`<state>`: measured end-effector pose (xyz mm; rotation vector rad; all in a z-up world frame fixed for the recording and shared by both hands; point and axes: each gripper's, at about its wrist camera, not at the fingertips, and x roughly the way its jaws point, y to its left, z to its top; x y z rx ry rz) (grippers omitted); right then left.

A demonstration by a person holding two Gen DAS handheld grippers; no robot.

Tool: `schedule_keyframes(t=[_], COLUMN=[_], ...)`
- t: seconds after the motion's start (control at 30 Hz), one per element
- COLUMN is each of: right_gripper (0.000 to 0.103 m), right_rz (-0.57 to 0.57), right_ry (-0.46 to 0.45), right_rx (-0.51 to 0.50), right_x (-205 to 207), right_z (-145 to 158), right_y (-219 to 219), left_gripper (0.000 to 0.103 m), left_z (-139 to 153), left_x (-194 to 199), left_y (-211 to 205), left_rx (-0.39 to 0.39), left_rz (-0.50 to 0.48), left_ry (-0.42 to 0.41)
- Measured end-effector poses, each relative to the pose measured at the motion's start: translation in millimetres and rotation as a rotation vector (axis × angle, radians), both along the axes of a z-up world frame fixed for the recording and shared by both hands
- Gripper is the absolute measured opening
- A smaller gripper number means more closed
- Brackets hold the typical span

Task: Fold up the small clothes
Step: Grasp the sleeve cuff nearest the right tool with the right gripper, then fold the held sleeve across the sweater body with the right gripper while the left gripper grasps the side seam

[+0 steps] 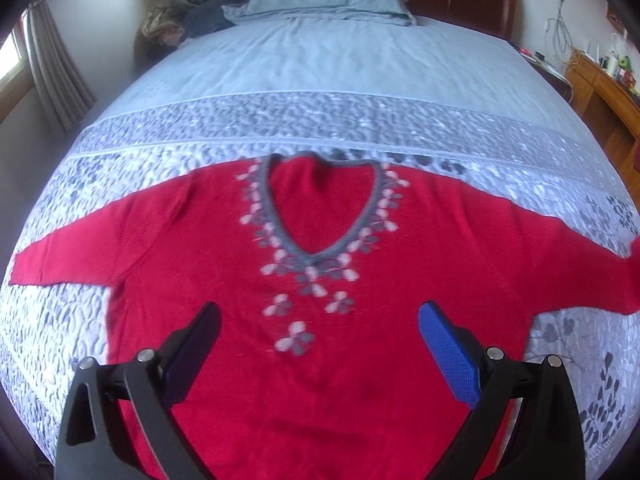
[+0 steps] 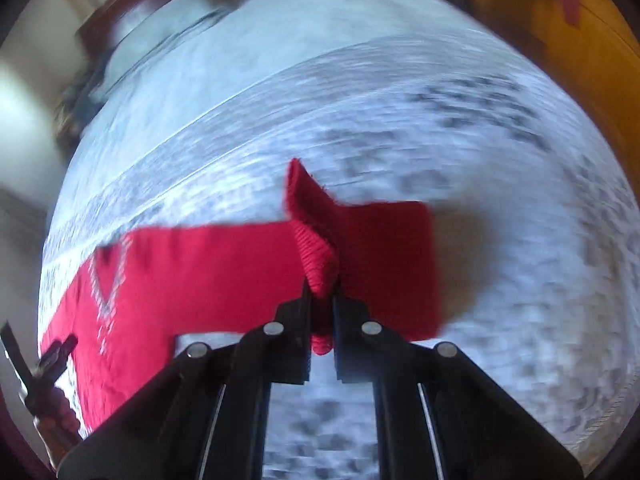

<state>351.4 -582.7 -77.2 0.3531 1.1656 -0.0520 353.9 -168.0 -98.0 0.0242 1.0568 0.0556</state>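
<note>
Right tool (image 2: 322, 300) pinches the sweater (image 1: 320, 240) sleeve cuff; left tool (image 1: 320, 344), wide, hovers above the sweater, neckline pointing away, sleeves spread sideways.

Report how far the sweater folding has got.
Done: the red sweater lies spread face up on the bed, the far sleeve flat. In hand: the right gripper is shut on the sleeve cuff, lifted off the bed. The left gripper hangs open over the chest. Left: every fold; none shows yet.

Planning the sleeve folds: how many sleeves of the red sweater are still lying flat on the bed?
1. The left sleeve lies flat on the bedspread; the right sleeve is pinched in the right tool, its cuff lifted.
</note>
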Motion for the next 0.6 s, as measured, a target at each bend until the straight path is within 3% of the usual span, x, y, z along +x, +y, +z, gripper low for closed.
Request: schedule_keyframes(t=[0.2,0.37,0.5,0.53,0.6], right_gripper=[0.007,0.008,0.044,0.033,0.024], right_rz=[0.180,0.268,0.262,0.266,0.243], right_ry=[0.024,0.046,0.067,0.056,0.030], right_rx=[0.053,0.121,0.171,0.161,0.118], right_x=[35,59,56,51,36], right_z=[-25,-48,-56,-52,-42], right_y=[134,215,230,227,213], left_gripper=[0.099,0.099,0.099,0.099,0.099], left_z=[3,6,2,-1,-7], left_x=[-2,0,1,2,3], left_y=[45,62,61,58,52], left_rx=[0.011,0.000,-0.048,-0.082,-0.150], left_rz=[0.026,0.032,0.000,-0.019,-0.052], left_ry=[0.001,0.001,0.022,0.043,0.072])
